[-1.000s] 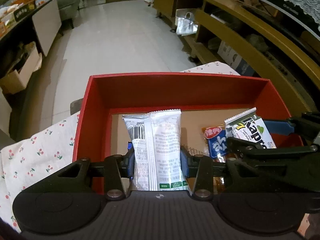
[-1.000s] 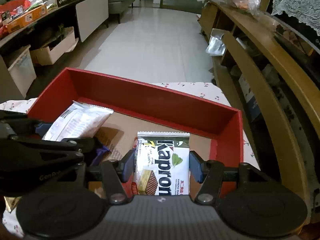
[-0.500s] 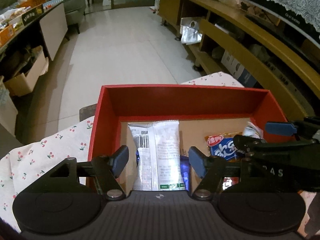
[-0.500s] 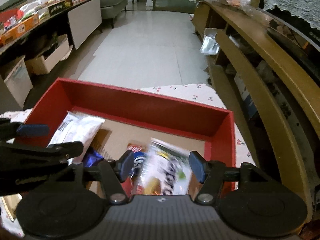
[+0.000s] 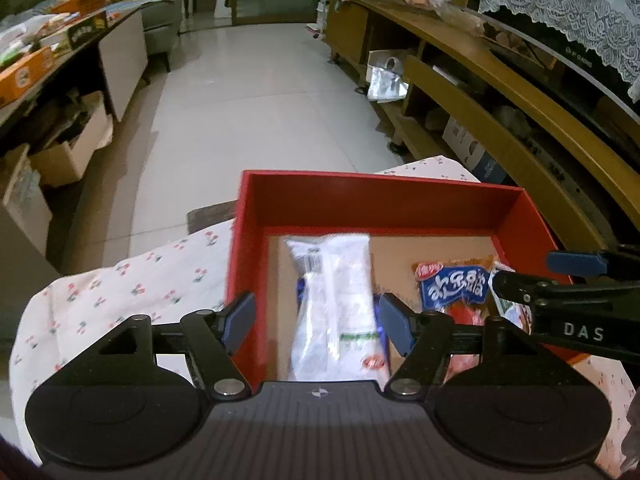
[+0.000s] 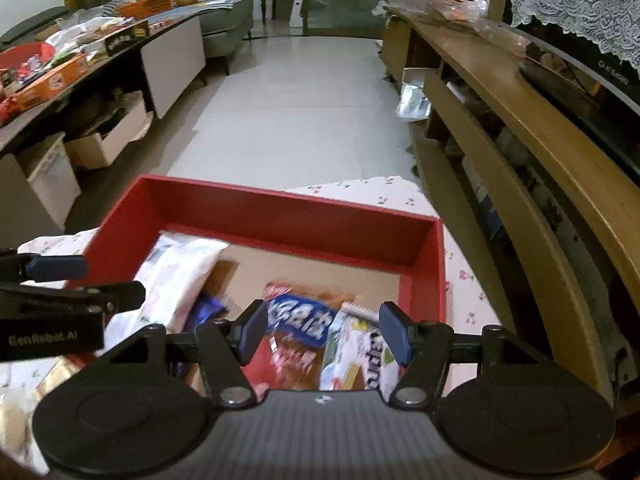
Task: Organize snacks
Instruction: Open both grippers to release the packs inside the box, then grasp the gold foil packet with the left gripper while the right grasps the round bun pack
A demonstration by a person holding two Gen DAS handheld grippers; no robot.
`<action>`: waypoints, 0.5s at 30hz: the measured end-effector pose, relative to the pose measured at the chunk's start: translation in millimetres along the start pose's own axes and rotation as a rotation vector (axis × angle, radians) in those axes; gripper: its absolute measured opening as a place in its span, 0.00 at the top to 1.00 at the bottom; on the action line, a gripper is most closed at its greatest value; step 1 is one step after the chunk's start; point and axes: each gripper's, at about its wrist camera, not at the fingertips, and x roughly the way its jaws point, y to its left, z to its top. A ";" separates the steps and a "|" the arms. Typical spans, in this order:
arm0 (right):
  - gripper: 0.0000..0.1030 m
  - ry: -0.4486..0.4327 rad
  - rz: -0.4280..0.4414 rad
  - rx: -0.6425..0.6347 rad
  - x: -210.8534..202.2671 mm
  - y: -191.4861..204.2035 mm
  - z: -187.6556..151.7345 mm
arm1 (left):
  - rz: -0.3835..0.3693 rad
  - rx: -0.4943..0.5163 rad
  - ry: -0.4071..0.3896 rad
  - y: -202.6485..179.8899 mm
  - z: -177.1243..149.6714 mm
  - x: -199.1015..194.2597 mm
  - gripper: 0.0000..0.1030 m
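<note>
Both packets have dropped free since a second ago: the left gripper [image 5: 316,318] and right gripper [image 6: 322,332] gape wide over the red cardboard box [image 5: 372,200]. Inside it, the long white plastic snack packet [image 5: 334,304] points to 12 o'clock; the white-and-green wafer packet [image 6: 362,354], blurred, lies at 3 o'clock beside a blue-and-red pouch [image 6: 300,320].

home living room | sofa [image 6: 228,28] | tiled floor [image 6: 296,112] | wooden TV console [image 6: 500,92]

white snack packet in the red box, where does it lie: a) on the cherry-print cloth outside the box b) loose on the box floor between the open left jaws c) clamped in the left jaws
b: the white snack packet lies on the cardboard floor of the red box, and the left gripper has its jaws spread clear of it on both sides.
</note>
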 end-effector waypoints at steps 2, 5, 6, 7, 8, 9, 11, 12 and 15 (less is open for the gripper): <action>0.18 0.001 0.012 -0.004 -6.4 4.3 -4.9 | 0.004 -0.007 0.000 5.7 -5.7 -7.5 0.26; 0.18 0.007 0.035 -0.014 -16.2 13.6 -14.2 | 0.007 -0.022 0.003 16.6 -13.9 -17.4 0.26; 0.18 0.009 0.041 -0.017 -19.8 17.2 -17.6 | 0.008 -0.027 0.005 20.2 -16.8 -20.5 0.26; 0.18 0.010 0.046 -0.020 -23.4 20.7 -20.9 | 0.008 -0.033 0.008 24.5 -20.4 -23.7 0.25; 0.18 0.012 0.056 -0.024 -27.0 24.6 -24.2 | 0.008 -0.037 0.012 27.8 -23.9 -26.4 0.25; 0.18 0.015 0.064 -0.026 -29.9 28.0 -27.3 | 0.010 -0.041 0.015 31.8 -27.3 -28.6 0.25; 0.18 0.019 0.078 -0.029 -36.4 36.4 -34.1 | 0.017 -0.042 0.024 37.7 -33.8 -31.5 0.25; 0.18 0.023 0.085 -0.031 -37.9 40.0 -36.9 | 0.022 -0.041 0.029 40.6 -37.2 -32.7 0.25; 0.18 0.039 0.103 -0.049 -41.6 53.7 -46.9 | 0.031 -0.034 0.050 48.8 -48.5 -34.1 0.24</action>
